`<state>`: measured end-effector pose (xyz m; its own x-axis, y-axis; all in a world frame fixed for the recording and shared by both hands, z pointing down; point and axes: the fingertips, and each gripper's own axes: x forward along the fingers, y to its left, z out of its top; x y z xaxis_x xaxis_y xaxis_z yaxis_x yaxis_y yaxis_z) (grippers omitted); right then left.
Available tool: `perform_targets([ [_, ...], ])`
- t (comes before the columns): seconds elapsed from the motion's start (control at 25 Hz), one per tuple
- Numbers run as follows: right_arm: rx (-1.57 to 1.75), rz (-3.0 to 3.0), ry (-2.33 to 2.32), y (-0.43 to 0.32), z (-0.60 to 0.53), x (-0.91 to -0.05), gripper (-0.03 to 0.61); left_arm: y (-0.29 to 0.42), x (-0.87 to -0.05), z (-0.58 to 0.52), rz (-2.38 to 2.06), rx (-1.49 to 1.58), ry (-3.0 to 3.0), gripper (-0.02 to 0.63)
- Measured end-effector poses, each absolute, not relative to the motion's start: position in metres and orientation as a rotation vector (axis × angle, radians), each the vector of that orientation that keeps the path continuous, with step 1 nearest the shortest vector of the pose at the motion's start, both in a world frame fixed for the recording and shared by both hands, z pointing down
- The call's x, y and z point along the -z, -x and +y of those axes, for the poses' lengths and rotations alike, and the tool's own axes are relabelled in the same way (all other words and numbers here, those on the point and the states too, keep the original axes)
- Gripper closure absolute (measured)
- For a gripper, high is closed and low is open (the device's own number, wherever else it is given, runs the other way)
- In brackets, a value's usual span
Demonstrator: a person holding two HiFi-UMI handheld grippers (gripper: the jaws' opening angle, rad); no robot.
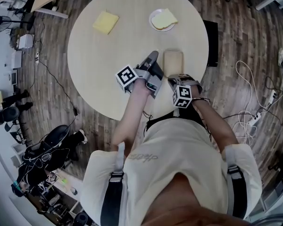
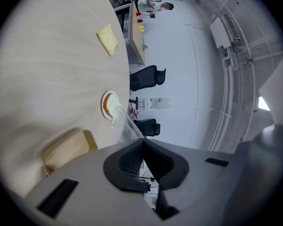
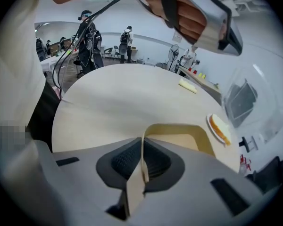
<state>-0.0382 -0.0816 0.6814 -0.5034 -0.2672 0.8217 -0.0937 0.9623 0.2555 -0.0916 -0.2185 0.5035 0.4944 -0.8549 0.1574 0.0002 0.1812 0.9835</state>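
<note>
On the round pale wooden table (image 1: 132, 41), near its edge closest to us, sits the beige rectangular plastic tray (image 1: 173, 60). Our right gripper (image 1: 175, 79) clamps its near wall, and our left gripper (image 1: 153, 55), just left of the tray, is closed on a clear plastic bag (image 2: 125, 124). Behind the tray stands the small white round plate (image 1: 152, 25) with a slice of toasted bread (image 1: 164, 19) on it. The flat yellow square slab (image 1: 105, 22) lies well to its left.

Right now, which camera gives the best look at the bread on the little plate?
The head view: it looks down from above, so the whole bread shows on its white plate. The right gripper view catches it nearly edge-on; the left gripper view shows it small and foreshortened.
</note>
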Motion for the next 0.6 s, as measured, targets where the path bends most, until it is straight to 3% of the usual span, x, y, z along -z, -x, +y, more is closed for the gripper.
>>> perform_targets([
  [0.12,0.21,-2.113,-0.288,0.033,-0.088,-0.677,0.547,0.091,-0.501,-0.216,-0.884,0.726,-1.253,0.595],
  [0.28,0.192,-2.145,-0.331,0.03,-0.098,-0.667,0.464,0.093,-0.495,-0.211,-0.899,0.729,-1.277,0.595],
  [0.6,-0.002,-2.31,-0.528,0.02,-0.112,-0.606,0.445,0.102,-0.472,-0.2,-0.953,0.721,-1.4,0.595],
])
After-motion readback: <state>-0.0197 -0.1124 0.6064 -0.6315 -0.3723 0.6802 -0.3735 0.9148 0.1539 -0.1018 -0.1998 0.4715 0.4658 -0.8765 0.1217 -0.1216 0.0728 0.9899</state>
